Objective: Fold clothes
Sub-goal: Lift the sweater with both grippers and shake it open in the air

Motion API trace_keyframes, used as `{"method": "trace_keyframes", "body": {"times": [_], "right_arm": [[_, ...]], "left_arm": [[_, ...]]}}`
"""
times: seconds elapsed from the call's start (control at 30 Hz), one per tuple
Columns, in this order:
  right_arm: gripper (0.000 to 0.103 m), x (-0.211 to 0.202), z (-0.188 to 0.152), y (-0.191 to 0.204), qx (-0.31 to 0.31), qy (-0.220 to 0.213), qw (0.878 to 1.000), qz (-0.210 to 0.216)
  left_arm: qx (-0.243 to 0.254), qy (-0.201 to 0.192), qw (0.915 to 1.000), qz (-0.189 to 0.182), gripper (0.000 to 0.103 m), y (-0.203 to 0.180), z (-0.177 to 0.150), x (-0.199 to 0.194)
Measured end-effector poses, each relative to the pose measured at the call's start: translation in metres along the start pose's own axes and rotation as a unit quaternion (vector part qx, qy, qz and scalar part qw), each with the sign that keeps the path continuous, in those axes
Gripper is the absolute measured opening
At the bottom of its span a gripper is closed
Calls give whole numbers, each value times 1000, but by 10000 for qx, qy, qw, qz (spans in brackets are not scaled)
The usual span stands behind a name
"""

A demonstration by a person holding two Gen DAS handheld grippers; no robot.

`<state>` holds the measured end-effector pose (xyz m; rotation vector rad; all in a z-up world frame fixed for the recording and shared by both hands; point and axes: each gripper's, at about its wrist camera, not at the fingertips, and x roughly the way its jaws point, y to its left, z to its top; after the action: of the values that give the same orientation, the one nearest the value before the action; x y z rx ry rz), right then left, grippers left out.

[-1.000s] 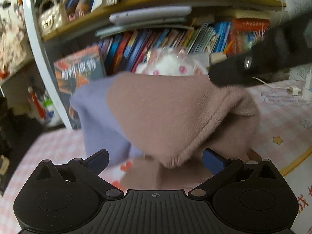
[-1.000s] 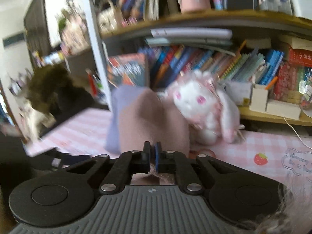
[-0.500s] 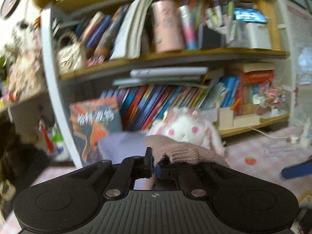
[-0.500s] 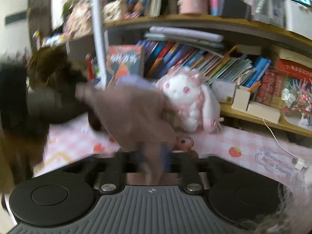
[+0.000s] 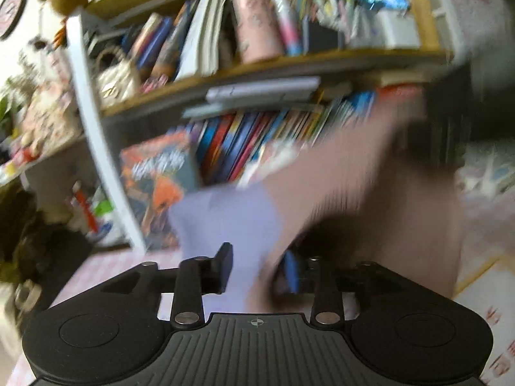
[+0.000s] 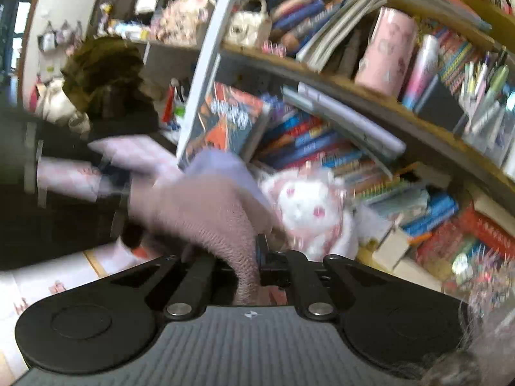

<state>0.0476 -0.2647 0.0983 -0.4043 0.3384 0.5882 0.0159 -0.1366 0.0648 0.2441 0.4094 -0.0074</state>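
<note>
The garment, a soft knitted top that is dusty pink with a pale purple part, is up in the air in front of the bookshelf, above the pink checked worktop. The right claw is pressed together and pinches a ribbed pink edge of it, which runs down between its fingers. The left claw has just been opening again; its jaws now stand partly spread with cloth hanging between them, and the blur makes it hard to say if the pads touch the cloth. This looks like the step where the top is lifted and pulled out so that it can be laid down for a fold. In the left wrist view the cloth stretches in a long line from low on the left, by the left claw, up to the right. Next, the left claw probably needs a good hold on an edge, and then both should bring the top down flat. A white plush bunny sits close behind, so the cloth could brush it.
</note>
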Motion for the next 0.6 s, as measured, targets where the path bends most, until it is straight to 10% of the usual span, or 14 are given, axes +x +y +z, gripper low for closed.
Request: {"method": "trace_keyframes", "body": {"times": [0.27, 0.6], "right_arm": [[4, -26, 45, 7, -93, -328, 9986, 410], [4, -40, 48, -19, 54, -160, 9998, -49]], "left_arm": [[106, 12, 9992, 374, 72, -15, -27, 7], [706, -911, 9929, 286, 72, -27, -39, -40]]}}
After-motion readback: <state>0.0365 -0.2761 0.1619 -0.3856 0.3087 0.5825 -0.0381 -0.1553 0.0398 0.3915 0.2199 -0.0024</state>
